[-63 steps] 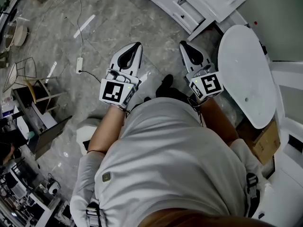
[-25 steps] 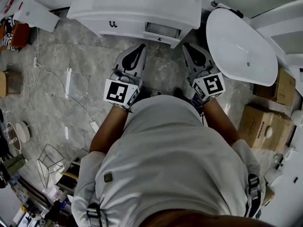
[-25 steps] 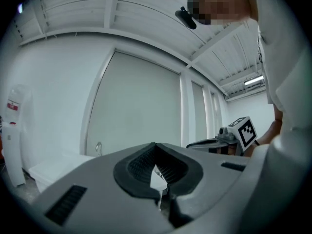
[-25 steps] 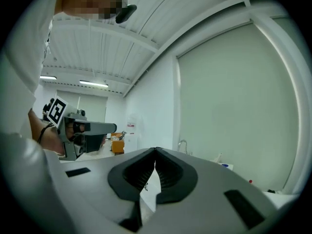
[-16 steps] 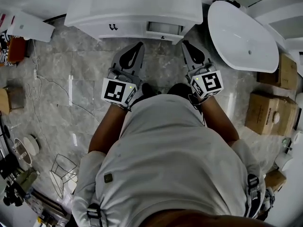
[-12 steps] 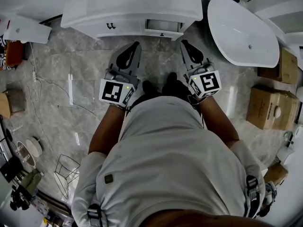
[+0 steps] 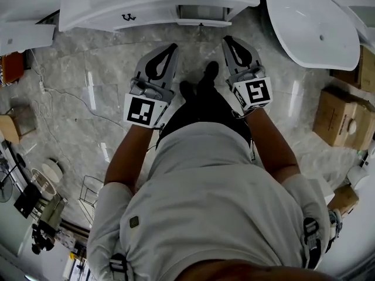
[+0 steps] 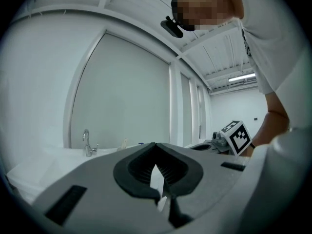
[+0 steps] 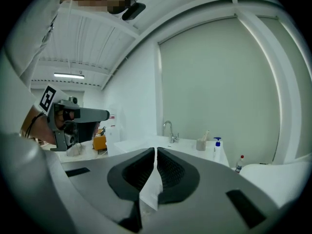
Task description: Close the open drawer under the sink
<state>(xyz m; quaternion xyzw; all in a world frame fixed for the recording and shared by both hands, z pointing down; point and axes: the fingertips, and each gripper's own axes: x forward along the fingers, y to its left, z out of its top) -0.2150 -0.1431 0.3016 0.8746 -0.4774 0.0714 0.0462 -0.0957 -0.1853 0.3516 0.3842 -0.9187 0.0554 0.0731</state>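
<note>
Grey marble floor, seen from above past a person's white shirt. Far left, low down: wire stand among clutter too small to make out. Top edge: white vanity, running from left past centre. Left gripper held out over the tiles and pointing toward the vanity, marker cube on its rear end. Its own view shows the jaws pressed together with nothing between them; beyond them a tap on the white counter. Drawer sits in the vanity front, right of centre, pulled out a little way, small dark knob on its face. It lies ahead of both grippers, roughly between their lines, and touches neither. Dark shoes on the floor between the two tools. Right gripper runs parallel to the left one, near it but apart, tips just short of the vanity and not in contact. Its own view shows these jaws closed tip to tip too, holding nothing; behind them the counter carries a blue-topped pump bottle to the right of the tap. Further right in the head view: white tub, then cardboard boxes on the floor at the right edge.
</note>
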